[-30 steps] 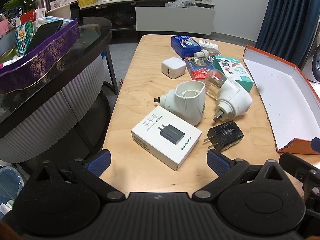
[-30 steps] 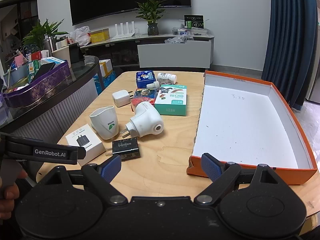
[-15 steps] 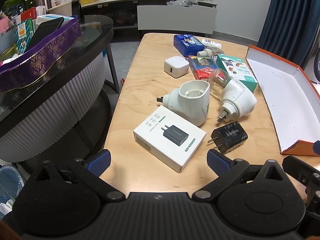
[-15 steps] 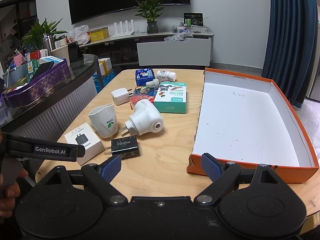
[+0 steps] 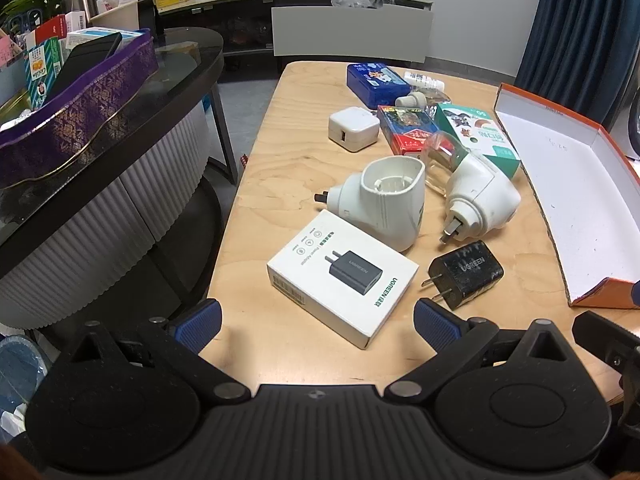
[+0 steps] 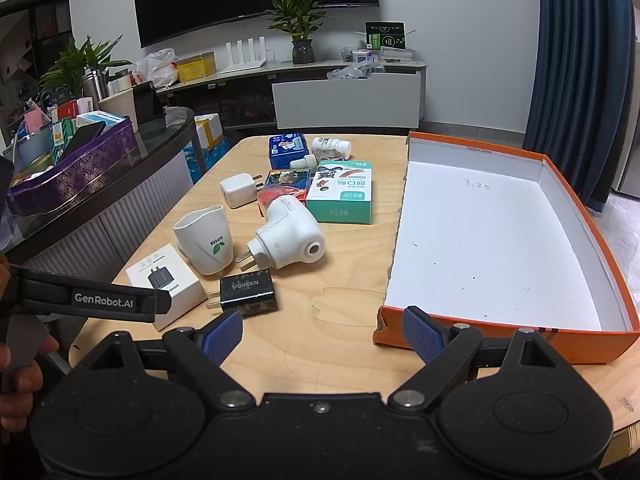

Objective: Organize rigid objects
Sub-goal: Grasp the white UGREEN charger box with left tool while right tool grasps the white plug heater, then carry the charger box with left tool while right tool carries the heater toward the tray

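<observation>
A wooden table carries a white charger box, a black charger, two white plug-in devices, a white cube adapter, red, green and blue boxes and a small bottle. An empty orange box with a white inside lies at the right. My left gripper hovers open just short of the white charger box. My right gripper is open above the table's near edge, between the black charger and the orange box.
A dark curved counter with a purple tray of items stands left of the table. A white chair back is beyond the far edge, with a shelf, plants and a blue curtain behind. A hand holds the left gripper's handle.
The left gripper has moved forward, so the charger box and the other items sit nearer and larger. The right gripper has barely shifted. Both stay open.
</observation>
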